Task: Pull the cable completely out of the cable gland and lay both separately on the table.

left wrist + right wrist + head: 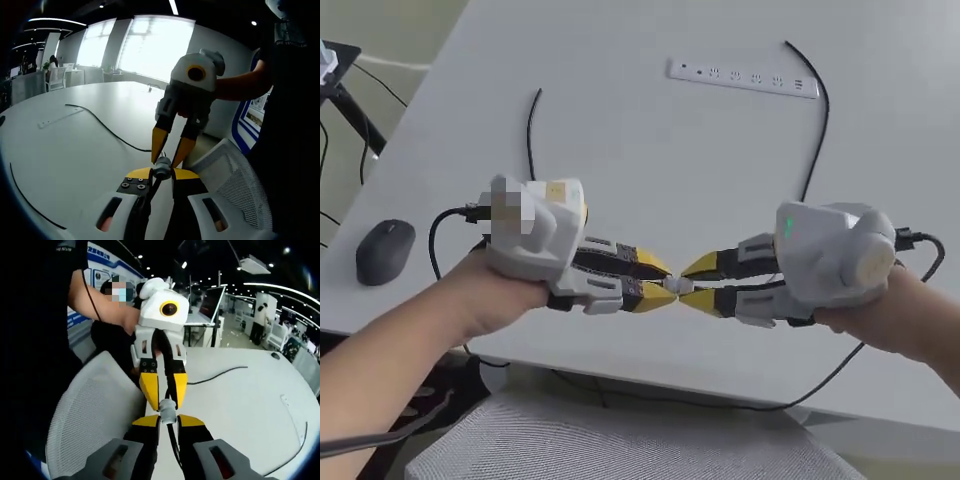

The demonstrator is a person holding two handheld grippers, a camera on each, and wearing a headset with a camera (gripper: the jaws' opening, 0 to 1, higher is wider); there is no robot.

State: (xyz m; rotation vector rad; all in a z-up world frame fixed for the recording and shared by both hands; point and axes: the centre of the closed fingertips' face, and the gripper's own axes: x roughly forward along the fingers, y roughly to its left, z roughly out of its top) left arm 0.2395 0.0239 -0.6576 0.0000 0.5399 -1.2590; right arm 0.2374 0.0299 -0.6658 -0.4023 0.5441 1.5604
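Hovering off the table's (620,110) near edge, the left gripper (665,280) and right gripper (687,284) met tip to tip. Both pinched the cable gland (672,288) between them, its long axis running gripper to gripper. The cable (173,441) trailed back between the right jaws.

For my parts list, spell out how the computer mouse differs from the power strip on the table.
The mouse is dark and rounded; the power strip is white, long and flat. The mouse lies near the table's left edge, the power strip toward the far side. A black cord runs past the power strip's right end; none is plain on the mouse. Both rest on the white table.
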